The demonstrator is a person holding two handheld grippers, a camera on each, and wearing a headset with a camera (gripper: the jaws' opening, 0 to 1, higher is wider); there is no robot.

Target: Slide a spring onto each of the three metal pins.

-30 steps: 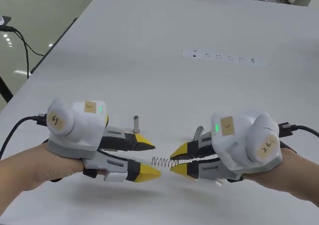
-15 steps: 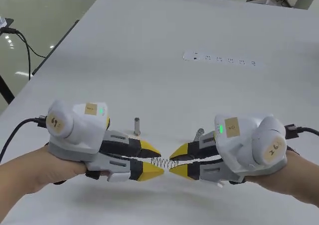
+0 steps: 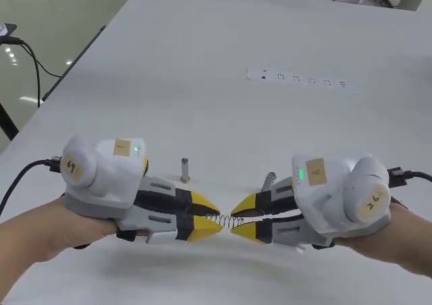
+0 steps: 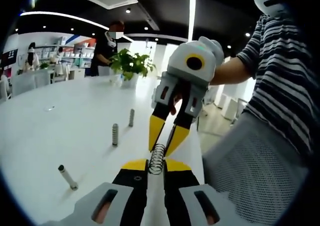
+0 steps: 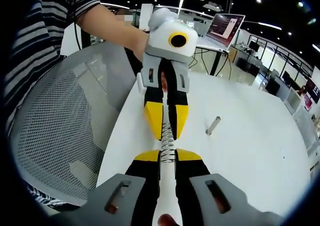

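A big bright room with a long white counter.
The counter is wide and smooth, and a white plug strip lies flat on it, far off. Next to it the floor is green and shiny, with a black cable hanging over it. A grey net chair stands by the counter's edge. The ceiling is dark with long strip lights. A green plant sits at the far end.

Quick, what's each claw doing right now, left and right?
Left claw: closed on one end of the spring.
Right claw: closed on the spring's other end.
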